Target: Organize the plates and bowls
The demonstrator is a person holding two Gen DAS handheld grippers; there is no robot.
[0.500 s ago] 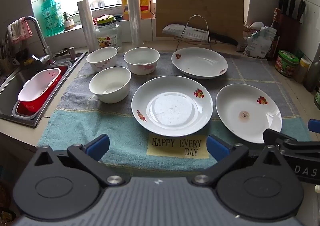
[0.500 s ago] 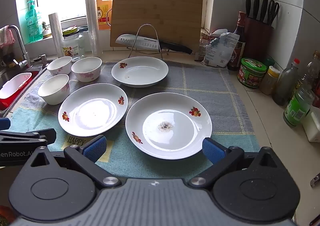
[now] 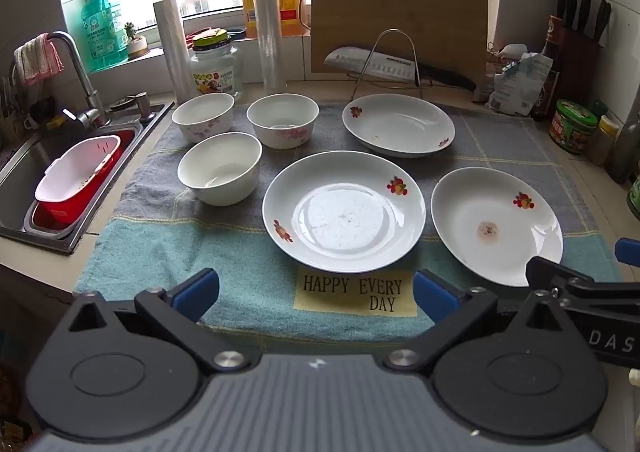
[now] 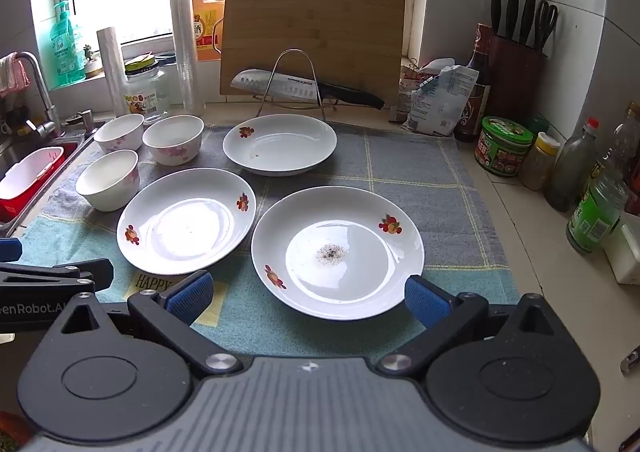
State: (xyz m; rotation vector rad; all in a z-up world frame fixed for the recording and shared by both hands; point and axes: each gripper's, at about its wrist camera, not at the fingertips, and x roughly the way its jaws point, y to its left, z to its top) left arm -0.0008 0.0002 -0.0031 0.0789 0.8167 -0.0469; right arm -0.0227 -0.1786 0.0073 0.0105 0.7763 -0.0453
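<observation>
Left wrist: left gripper (image 3: 316,292) open above towel (image 3: 200,244), seemingly empty.

1. Nothing visible changes: the three plates (image 3: 344,212) and three bowls (image 3: 219,172) lie on the same spots of the towel (image 3: 180,244) as half a second ago
2. The left claw (image 3: 316,290) and right claw (image 4: 308,294) hang over the near edge of the worktop (image 4: 532,220) as before, jaws equally wide
3. Each claw's tip sits at the same edge of the other's view
</observation>
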